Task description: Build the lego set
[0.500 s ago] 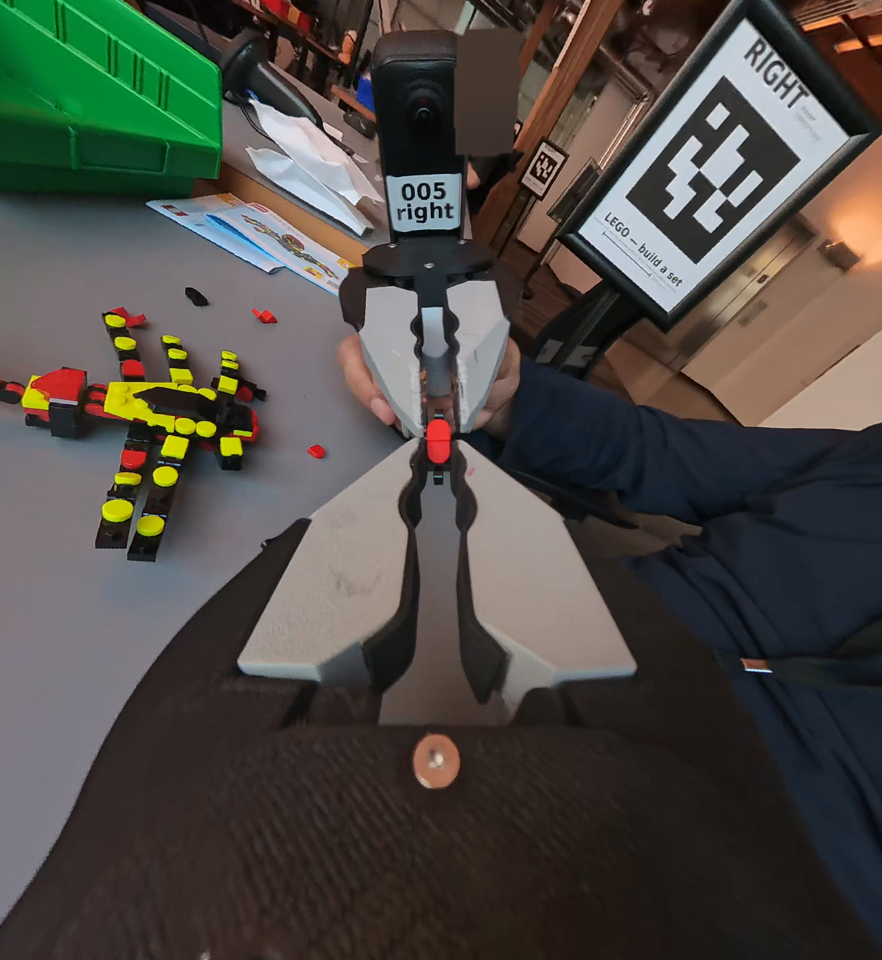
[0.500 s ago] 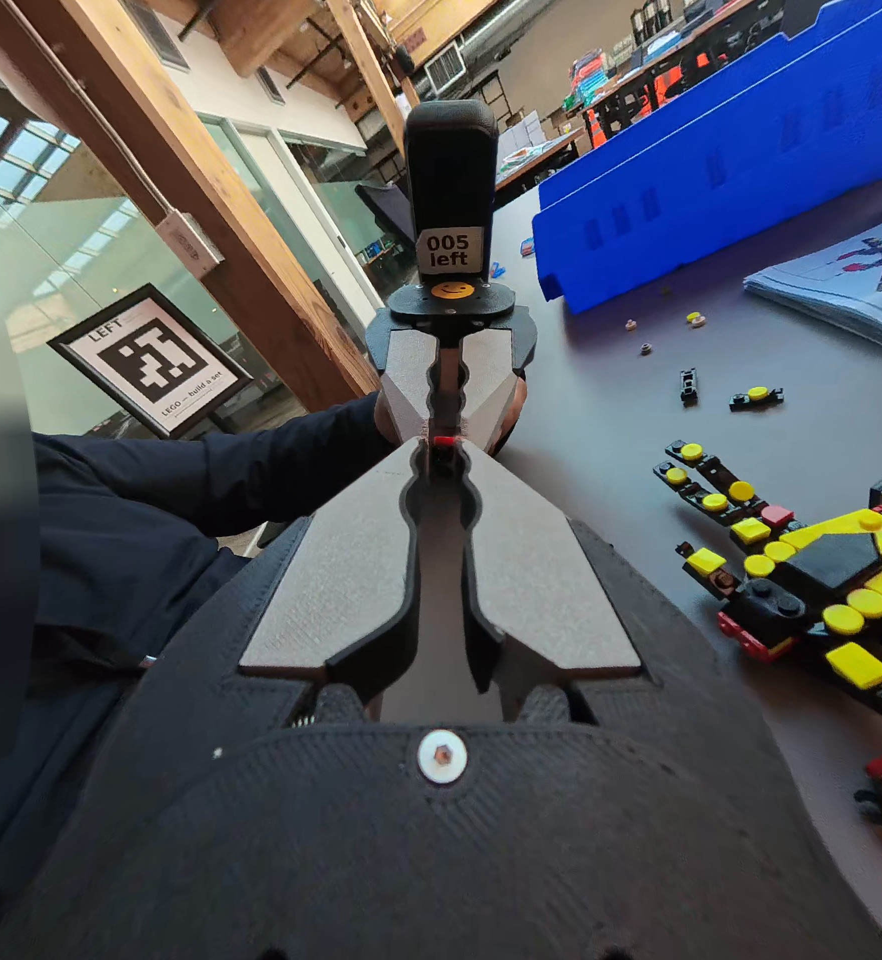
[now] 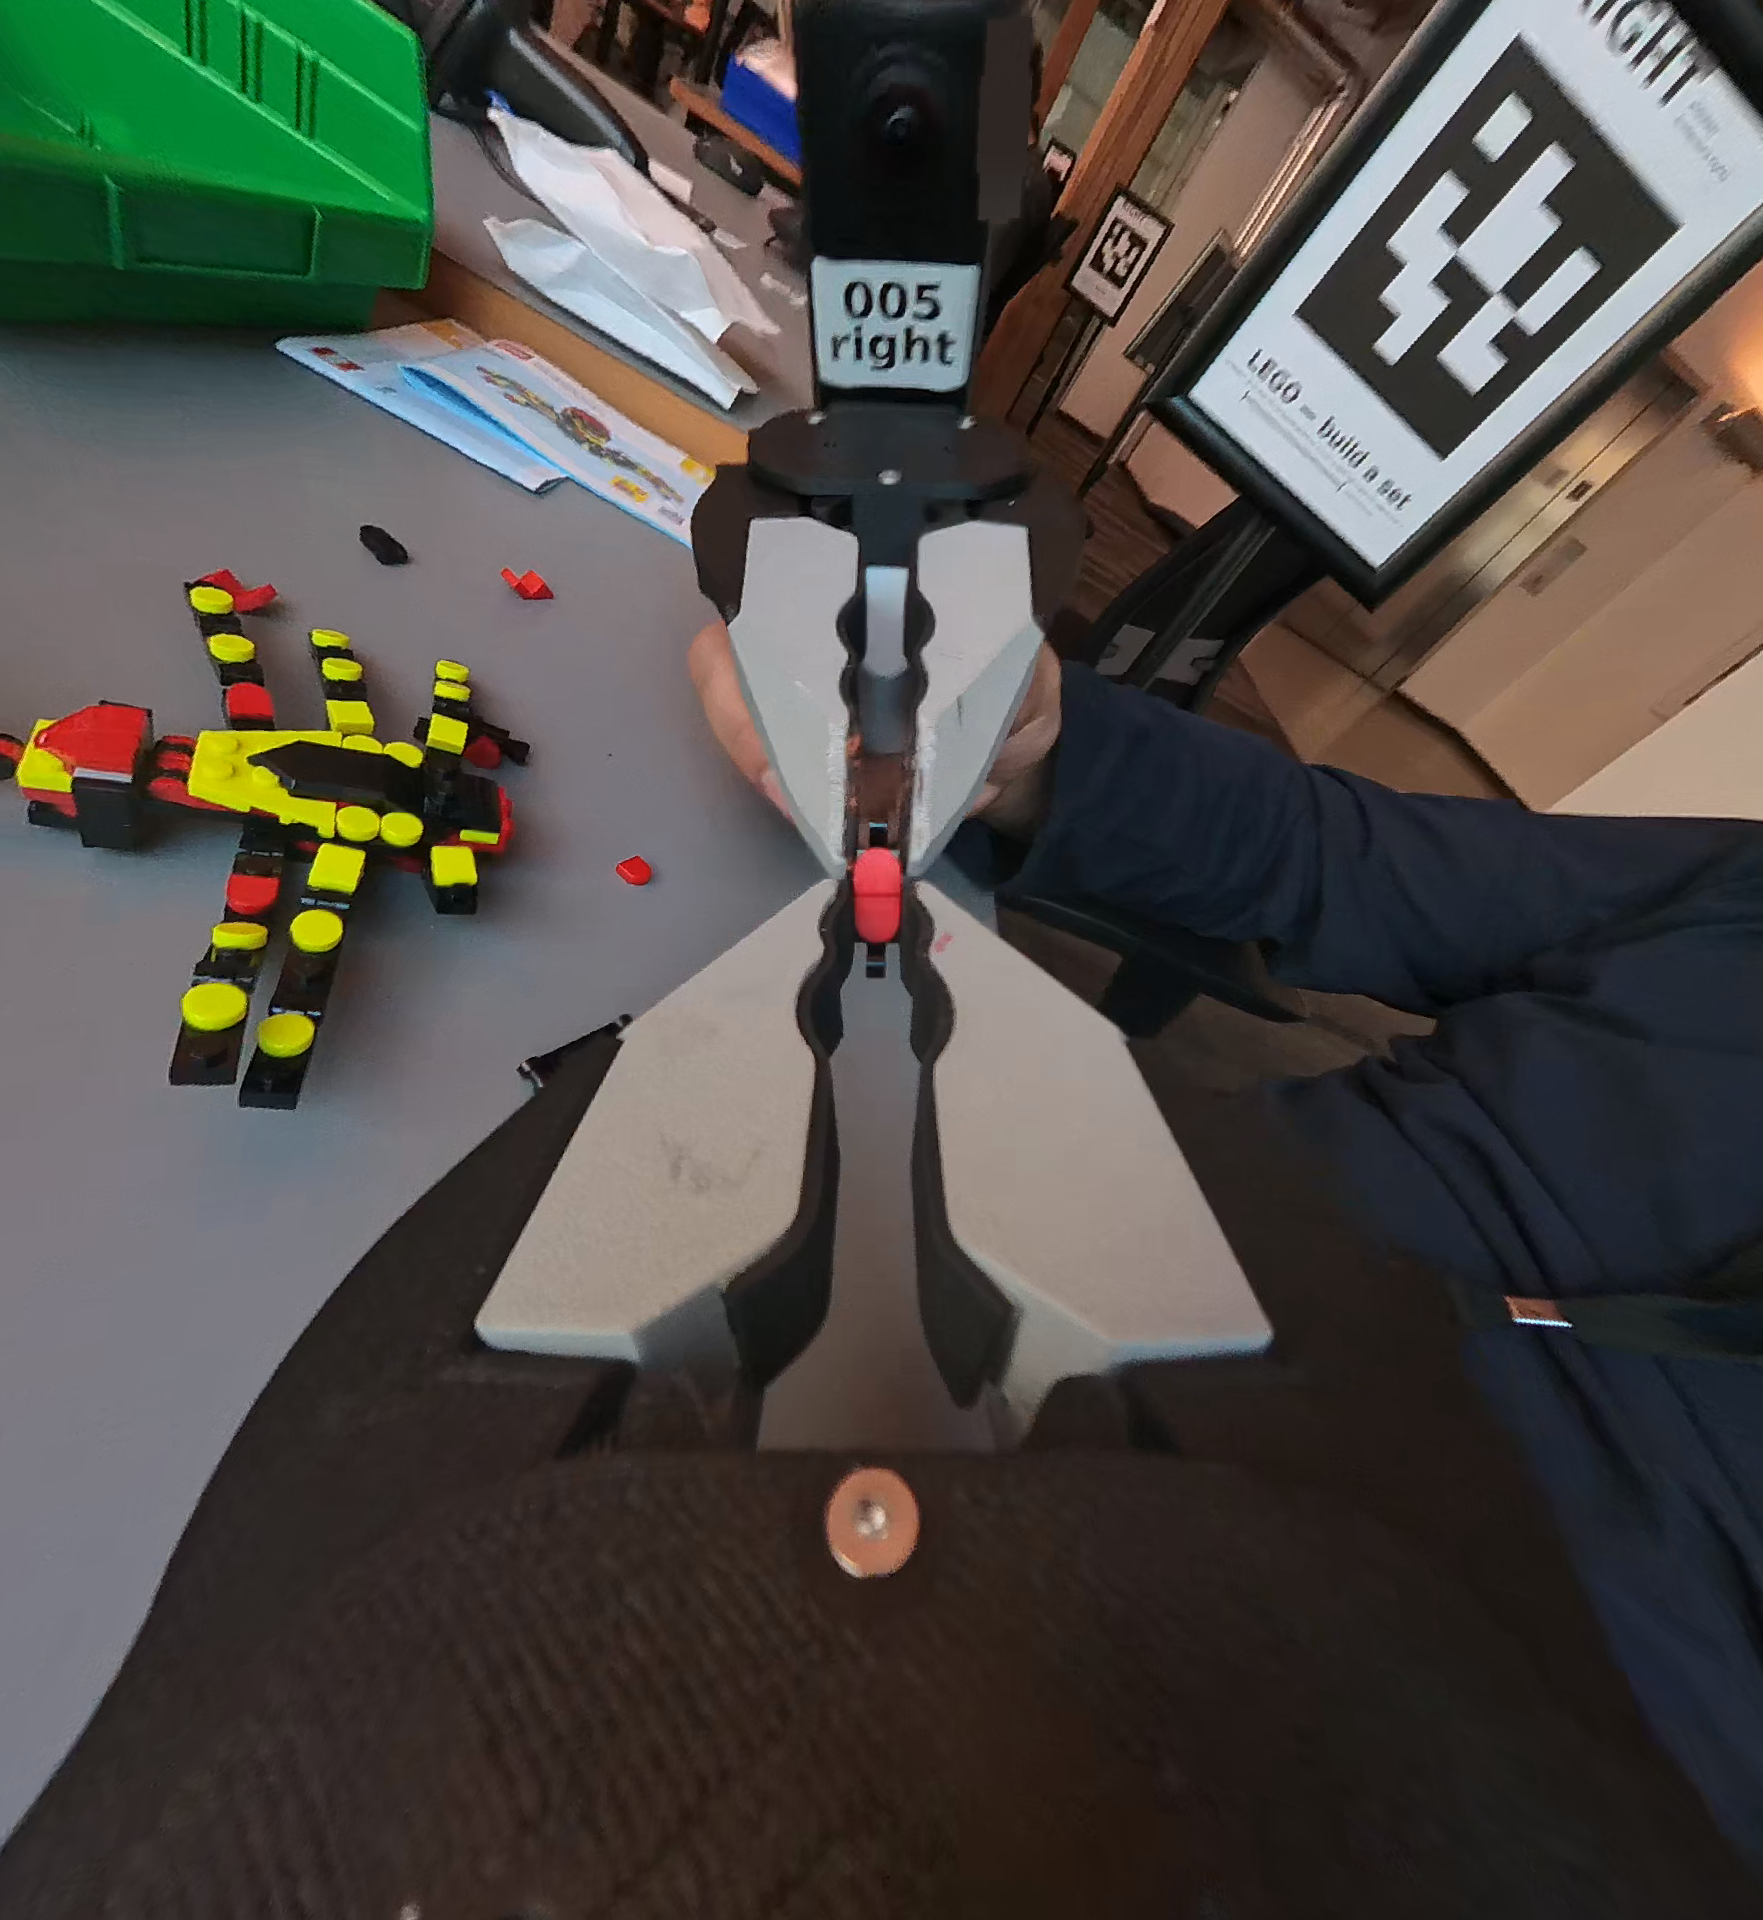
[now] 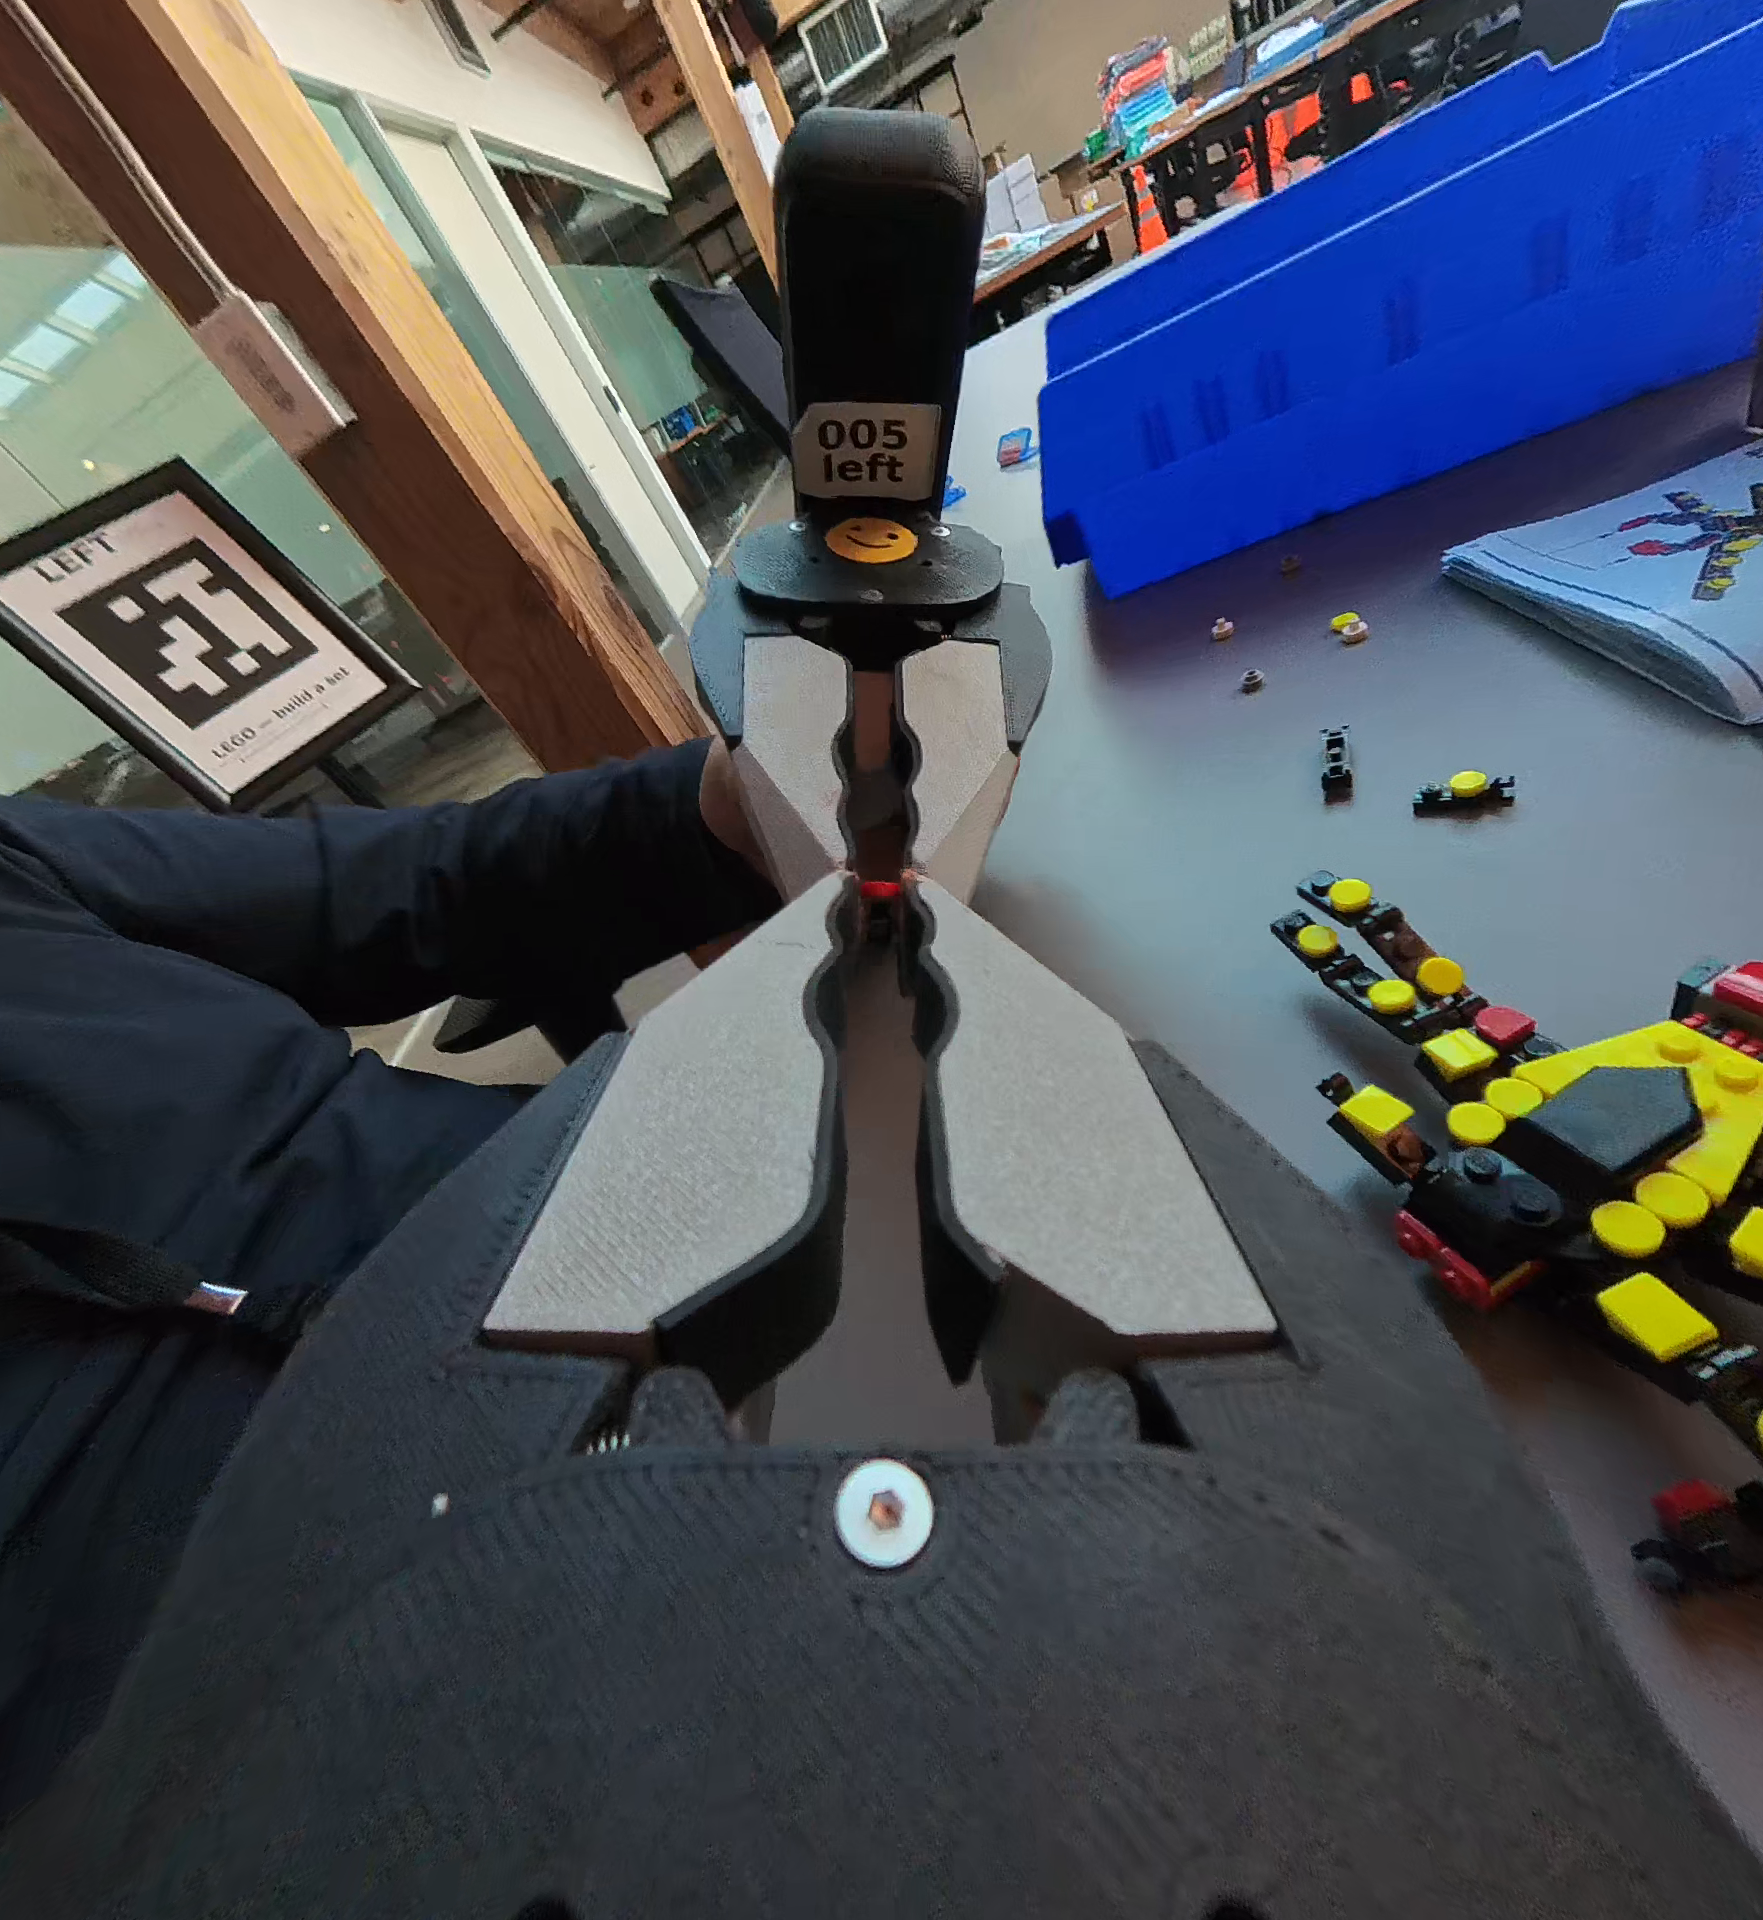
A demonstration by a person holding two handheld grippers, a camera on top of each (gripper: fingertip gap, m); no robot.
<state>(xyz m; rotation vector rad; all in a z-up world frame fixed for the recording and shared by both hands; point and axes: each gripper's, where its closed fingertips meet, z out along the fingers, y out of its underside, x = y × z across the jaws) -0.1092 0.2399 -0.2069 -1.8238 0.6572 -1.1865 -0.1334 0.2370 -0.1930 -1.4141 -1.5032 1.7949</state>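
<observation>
Little has changed vs 0.5 s ago: left hand-held gripper point(image 3: 875, 940) and right hand-held gripper point(image 4: 879, 914) stay tip-to-tip, both clamped on the small red piece point(image 3: 876, 894), prob mid-join; lego model point(image 3: 264, 790) untouched at 9 o'clock on surface point(image 3: 129, 1195).

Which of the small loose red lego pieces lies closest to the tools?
The small red lego piece beside the model's right edge; the other lies farther back.
</observation>
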